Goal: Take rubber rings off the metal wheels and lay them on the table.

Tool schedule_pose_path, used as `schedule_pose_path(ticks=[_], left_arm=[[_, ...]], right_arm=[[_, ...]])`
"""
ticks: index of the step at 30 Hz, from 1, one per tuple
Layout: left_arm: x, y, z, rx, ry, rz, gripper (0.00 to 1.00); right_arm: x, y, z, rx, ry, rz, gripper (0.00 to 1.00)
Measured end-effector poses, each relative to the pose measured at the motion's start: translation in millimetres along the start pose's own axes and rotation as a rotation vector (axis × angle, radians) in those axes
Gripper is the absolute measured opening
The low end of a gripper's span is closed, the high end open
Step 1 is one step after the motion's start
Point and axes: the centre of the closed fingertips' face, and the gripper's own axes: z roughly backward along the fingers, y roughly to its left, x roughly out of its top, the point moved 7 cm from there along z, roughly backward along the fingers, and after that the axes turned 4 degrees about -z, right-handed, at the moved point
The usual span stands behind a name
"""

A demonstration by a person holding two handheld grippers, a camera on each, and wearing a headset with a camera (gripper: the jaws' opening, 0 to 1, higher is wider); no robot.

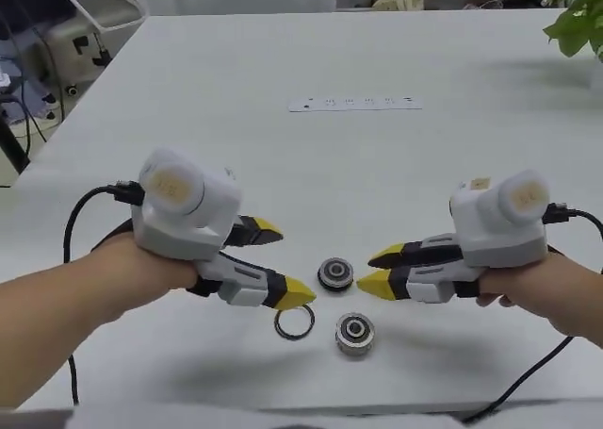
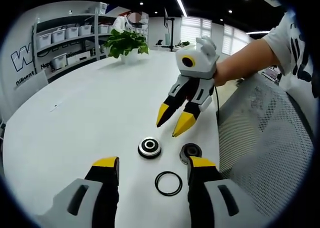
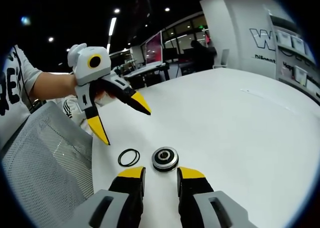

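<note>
Two metal wheels lie near the table's front edge. The farther wheel (image 1: 335, 273) (image 2: 149, 147) (image 3: 165, 158) wears a black rubber ring. The nearer wheel (image 1: 355, 333) (image 2: 190, 151) looks bare. One loose rubber ring (image 1: 294, 322) (image 2: 168, 183) (image 3: 129, 157) lies flat on the table beside them. My left gripper (image 1: 283, 259) (image 2: 153, 163) (image 3: 120, 118) hovers wide open just left of the wheels, above the loose ring. From the right, my right gripper (image 1: 372, 270) (image 3: 161, 173) (image 2: 173, 122) points at the ringed wheel, open with a narrower gap and holding nothing.
A white power strip (image 1: 354, 103) lies mid-table, far behind the work. Green plant leaves (image 1: 575, 14) stand at the back right corner. Black cables (image 1: 71, 250) trail from both grippers. A mesh chair back (image 2: 265, 138) sits just beyond the table's near edge.
</note>
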Motion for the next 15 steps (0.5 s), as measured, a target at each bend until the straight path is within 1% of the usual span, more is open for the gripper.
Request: schedule_pose_path(ticks=[5,11,13,15], left_arm=[[-1.3,2.4,-10.0,-0.006,0.017,-0.013,0.46],[1.4,2.8,-19.1,-0.019,0.027,-0.017,0.44],[0.8,4.9,-23.5,-0.023,0.032,-0.018,0.43],[1.2,4.7,-26.6,-0.026,0.038,-0.019,0.42]], right_arm=[[-1.6,-1.6,-0.4,-0.002,0.001,-0.003,0.24],[-2.5,-0.9,-1.0,0.001,0.006,0.003,0.24],[-3.2,-0.9,-1.1,0.001,0.008,0.002,0.24],[-3.6,-0.9,-1.3,0.0,0.008,0.003,0.24]])
